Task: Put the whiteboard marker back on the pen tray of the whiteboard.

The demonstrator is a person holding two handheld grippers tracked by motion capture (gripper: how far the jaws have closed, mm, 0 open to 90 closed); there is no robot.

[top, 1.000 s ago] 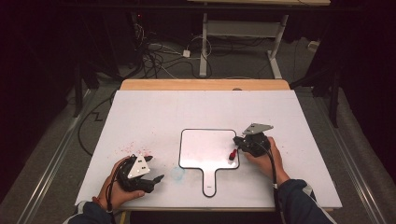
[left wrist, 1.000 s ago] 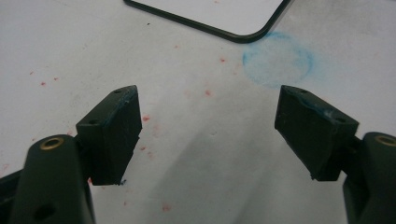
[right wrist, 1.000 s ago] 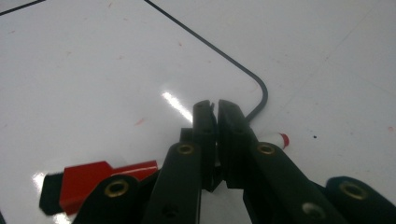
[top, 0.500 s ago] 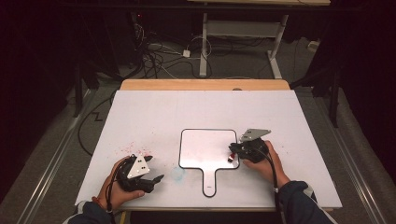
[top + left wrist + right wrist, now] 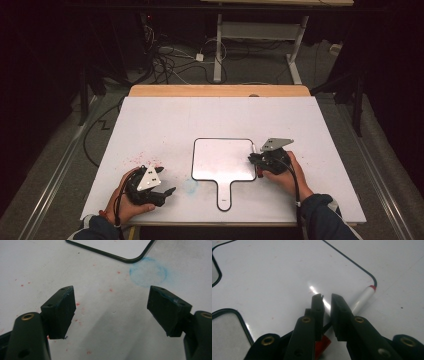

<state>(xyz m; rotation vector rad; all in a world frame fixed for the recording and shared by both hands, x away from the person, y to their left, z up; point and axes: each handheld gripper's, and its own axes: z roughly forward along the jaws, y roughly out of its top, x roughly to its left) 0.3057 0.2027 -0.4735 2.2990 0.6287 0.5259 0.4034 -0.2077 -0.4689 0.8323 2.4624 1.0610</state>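
— Dark floor and tangled cables [image 5: 170, 60] are lying beyond the worktop [image 5: 165, 120]; what is sitting on its white sheet?

— From the high view, a paddle-shaped whiteboard [image 5: 222, 160] with a thin black rim is lying near the middle, its short handle pointing toward the near edge. The left gripper [image 5: 162, 194] is resting at the near left, the right gripper [image 5: 251, 158] at the board's right edge.

— What are the gripper views adding?

— The left gripper view is showing its blocky matte jaws spread wide, nothing between them, over red specks [image 5: 77, 304] and a smudged blue ring [image 5: 148, 272] just beside the board's rounded corner. The right gripper view is showing glossy board surface catching glare, and a slim white marker [image 5: 363, 297] with a red band lying at the board's corner.

— And the right jaws?

— Nearly closed, a narrow gap remaining; the marker is running beneath them, but I cannot tell whether they are pinching it.
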